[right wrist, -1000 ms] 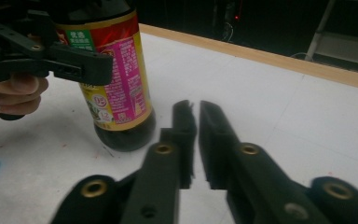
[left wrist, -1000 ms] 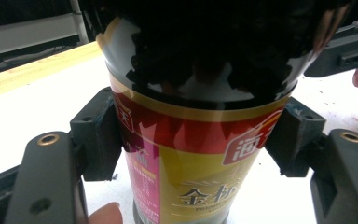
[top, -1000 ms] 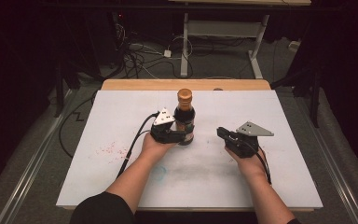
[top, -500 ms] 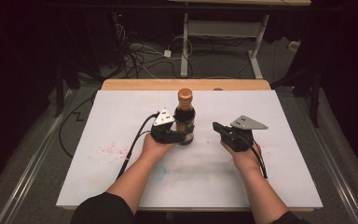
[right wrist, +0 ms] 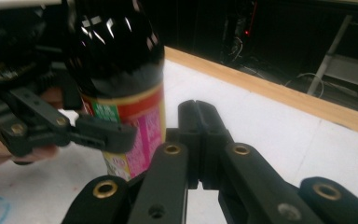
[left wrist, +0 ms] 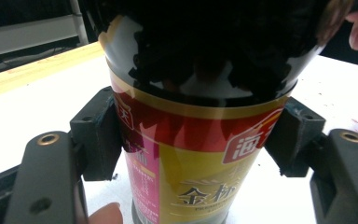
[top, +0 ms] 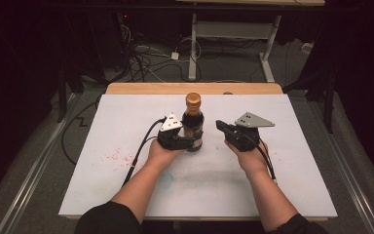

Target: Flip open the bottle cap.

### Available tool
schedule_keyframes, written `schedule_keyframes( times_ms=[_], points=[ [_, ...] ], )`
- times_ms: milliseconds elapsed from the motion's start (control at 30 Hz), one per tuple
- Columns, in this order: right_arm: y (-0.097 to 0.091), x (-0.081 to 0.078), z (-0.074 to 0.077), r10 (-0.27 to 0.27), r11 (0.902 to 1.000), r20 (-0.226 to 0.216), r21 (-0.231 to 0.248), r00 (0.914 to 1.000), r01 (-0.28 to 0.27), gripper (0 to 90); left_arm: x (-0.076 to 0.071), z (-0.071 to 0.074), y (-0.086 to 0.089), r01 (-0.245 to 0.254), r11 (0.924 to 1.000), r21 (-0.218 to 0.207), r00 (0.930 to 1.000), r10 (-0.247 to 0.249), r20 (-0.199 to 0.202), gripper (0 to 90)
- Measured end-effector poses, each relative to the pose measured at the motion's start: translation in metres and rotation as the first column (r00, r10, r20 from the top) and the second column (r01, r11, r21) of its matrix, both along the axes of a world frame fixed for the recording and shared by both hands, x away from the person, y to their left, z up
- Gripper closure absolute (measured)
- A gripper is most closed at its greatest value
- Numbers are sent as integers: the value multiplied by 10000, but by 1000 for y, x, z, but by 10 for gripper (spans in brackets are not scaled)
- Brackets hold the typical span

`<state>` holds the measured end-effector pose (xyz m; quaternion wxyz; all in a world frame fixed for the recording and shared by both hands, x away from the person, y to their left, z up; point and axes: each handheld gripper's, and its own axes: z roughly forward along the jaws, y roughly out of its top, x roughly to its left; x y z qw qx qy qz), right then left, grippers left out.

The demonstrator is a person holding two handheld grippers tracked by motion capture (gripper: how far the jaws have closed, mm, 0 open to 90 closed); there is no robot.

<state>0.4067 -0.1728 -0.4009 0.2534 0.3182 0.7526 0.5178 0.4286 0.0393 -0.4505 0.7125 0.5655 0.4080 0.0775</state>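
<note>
Jaws of left gripper (top: 193, 142) clamped the bottle (top: 193, 122) at its label; right gripper (top: 220, 125) closed, empty. Glass: likely heavy, slick, breakable; low grip suited.

bottle (top: 193, 122) stands on table (top: 297, 165), between both grippers.

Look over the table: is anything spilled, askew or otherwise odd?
The bottle stands upright, capped, clamped by the left gripper. The only oddities are marks on the white tabletop: red speckles at the left and a faint blue scribble.
</note>
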Motion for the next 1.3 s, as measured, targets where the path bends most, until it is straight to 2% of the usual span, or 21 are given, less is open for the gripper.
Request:
schedule_keyframes(
  times_ms=[300, 333, 367, 400, 533, 633, 800, 833, 867, 1067, 1300],
  points=[
    [14, 2, 19, 174, 9998, 235, 61, 9996, -176, 900, 0, 0, 4, 477, 9989, 5, 9988, -477, 76, 282],
    [15, 2, 21, 211, 9997, 273, 81, 9994, -214, 900, 0, 0, 4, 469, 9989, -41, 9989, -469, 57, 282],
    [15, 2, 21, 211, 9997, 273, 81, 9994, -214, 900, 1, 1, 2, 222, 9987, -455, 9998, -222, -9, 282],
    [17, 1, 27, 227, 9997, 350, 44, 9991, -229, 900, 0, 0, 4, 487, 9988, -75, 9988, -487, 26, 281],
    [20, 1, 35, 307, 9995, 476, 39, 9984, -309, 900, 1, 2, 7, 646, 9978, -126, 9978, -648, -105, 282],
    [21, 1, 41, 361, 9992, 513, 139, 9980, -369, 900, -1, 2, 9, 772, 9970, 11, 9970, -772, -28, 281],
    [23, -1, 51, 433, 9986, 527, 287, 9977, -449, 900, 0, 1, 5, 597, 9982, -68, 9982, -597, 10, 280],
    [23, -1, 51, 433, 9986, 527, 287, 9977, -449, 900, 1, 1, 2, 368, 9987, -362, 9993, -369, -2, 280],
    [24, 0, 54, 482, 9983, 541, 287, 9974, -498, 900, 1, 0, 3, 455, 9989, -142, 9990, -455, 27, 279],
    [29, 1, 65, 578, 9983, 742, -103, 9956, -572, 900, 1, -4, 2, 271, 9987, -431, 9995, -264, 150, 279],
    [36, 2, 73, 605, 9973, 920, -475, 9939, -563, 900, 0, -4, 1, 214, 9990, -396, 9997, -209, 146, 280]
  ],
)
